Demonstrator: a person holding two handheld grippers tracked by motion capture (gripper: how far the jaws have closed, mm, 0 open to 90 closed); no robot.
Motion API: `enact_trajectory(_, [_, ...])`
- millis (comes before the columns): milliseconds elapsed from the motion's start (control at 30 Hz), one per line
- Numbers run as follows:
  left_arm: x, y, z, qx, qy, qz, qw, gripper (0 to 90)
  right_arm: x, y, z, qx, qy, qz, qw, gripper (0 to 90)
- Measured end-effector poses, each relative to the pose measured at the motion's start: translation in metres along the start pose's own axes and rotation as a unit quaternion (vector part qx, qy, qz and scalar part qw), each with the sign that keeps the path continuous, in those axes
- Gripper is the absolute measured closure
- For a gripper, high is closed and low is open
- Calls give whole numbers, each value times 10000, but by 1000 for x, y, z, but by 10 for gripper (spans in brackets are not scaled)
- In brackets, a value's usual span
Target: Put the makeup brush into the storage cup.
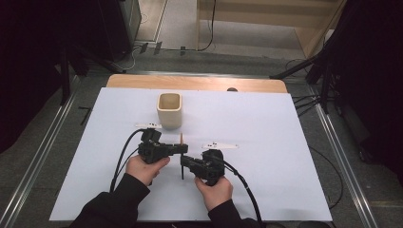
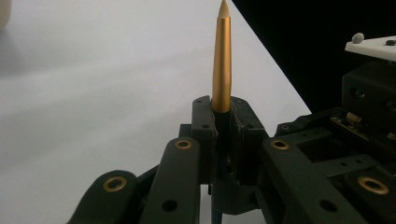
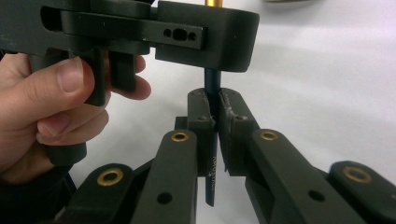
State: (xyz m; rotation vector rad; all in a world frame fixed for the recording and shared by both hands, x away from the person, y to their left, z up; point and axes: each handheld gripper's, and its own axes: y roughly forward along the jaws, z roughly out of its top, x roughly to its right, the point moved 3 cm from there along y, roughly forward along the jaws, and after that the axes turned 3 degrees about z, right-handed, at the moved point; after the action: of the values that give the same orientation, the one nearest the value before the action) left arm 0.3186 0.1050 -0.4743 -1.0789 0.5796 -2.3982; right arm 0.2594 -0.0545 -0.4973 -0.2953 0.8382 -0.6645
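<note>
Both grippers clamp the pen (image 1: 182,154) mid-table, near the cup (image 1: 169,110).

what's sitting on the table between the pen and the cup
Nothing visible does. The gold-capped dark blue pen is clamped by both the left gripper and right gripper, and only bare white table lies between it and the open cream square cup.

The pen (image 2: 222,60) has a smooth gold cap with a satin metallic sheen and a dark, slightly glossy barrel. Both grippers, left gripper (image 1: 178,148) and right gripper (image 1: 185,161), look like matt black plastic with brass-coloured rivets. The cup (image 1: 169,110) is matt cream. A smooth white sheet covers the table (image 1: 266,142), with pale wood showing at the far edge.
</note>
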Motion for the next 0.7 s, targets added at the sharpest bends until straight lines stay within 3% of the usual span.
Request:
enact_trajectory(400, [-1, 0, 0, -40, -60, -14, 10000, 833, -1, 0, 0, -20, -49, -38, 10000, 839])
enact_trajectory(700, [-3, 0, 1, -94, -9, 62, 9999, 833, 0, -3, 0, -15, -180, -65, 9998, 645])
